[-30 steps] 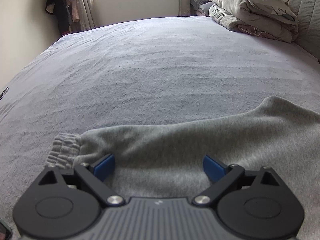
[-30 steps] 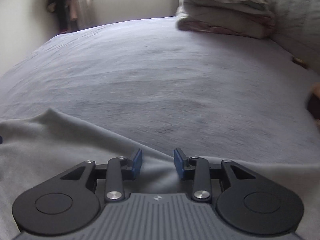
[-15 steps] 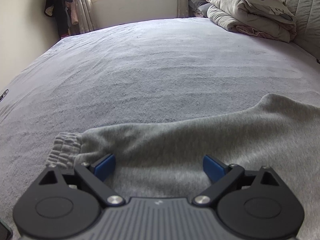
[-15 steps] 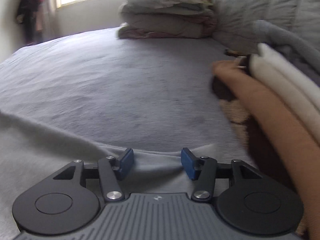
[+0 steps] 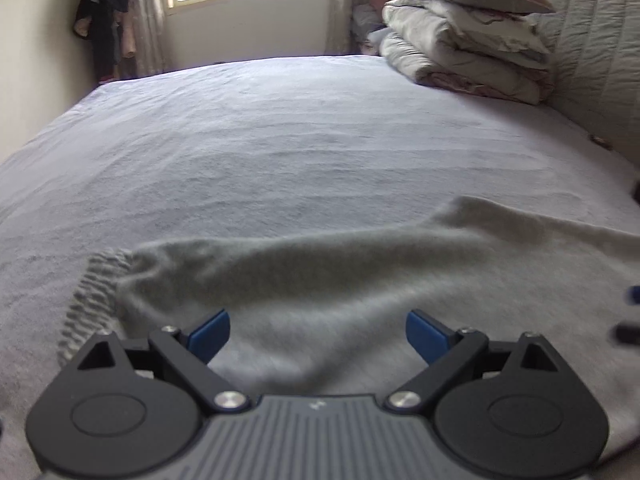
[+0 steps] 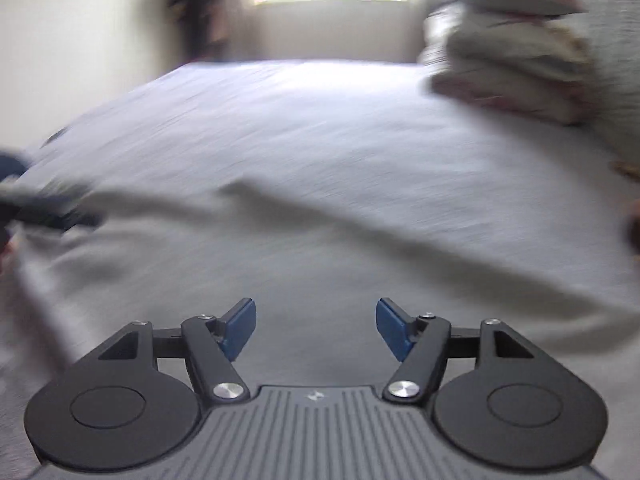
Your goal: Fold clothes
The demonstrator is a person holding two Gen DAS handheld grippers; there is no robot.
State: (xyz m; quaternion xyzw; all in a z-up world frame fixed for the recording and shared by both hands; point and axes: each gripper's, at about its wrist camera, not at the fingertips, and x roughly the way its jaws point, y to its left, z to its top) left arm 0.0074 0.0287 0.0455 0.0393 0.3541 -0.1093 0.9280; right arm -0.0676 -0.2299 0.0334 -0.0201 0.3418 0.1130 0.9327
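A grey fleece garment (image 5: 320,280) lies spread on the bed, its ribbed cuff (image 5: 92,296) at the left in the left wrist view. My left gripper (image 5: 318,334) is open and empty, just above the cloth near the cuff. In the blurred right wrist view the same garment (image 6: 320,264) fills the lower half. My right gripper (image 6: 316,328) is open and empty above it. The left gripper (image 6: 52,216) shows as a dark blur at the left edge there.
The bed's grey sheet (image 5: 300,140) stretches to the window wall. A stack of folded quilts and a pillow (image 5: 464,36) sits at the far right by the padded headboard (image 5: 600,60). Dark clothes (image 5: 104,20) hang in the far left corner.
My right gripper has opened wider and swung back left, away from the folded pile at the right, over the garment. My left gripper stays open and has lifted slightly.
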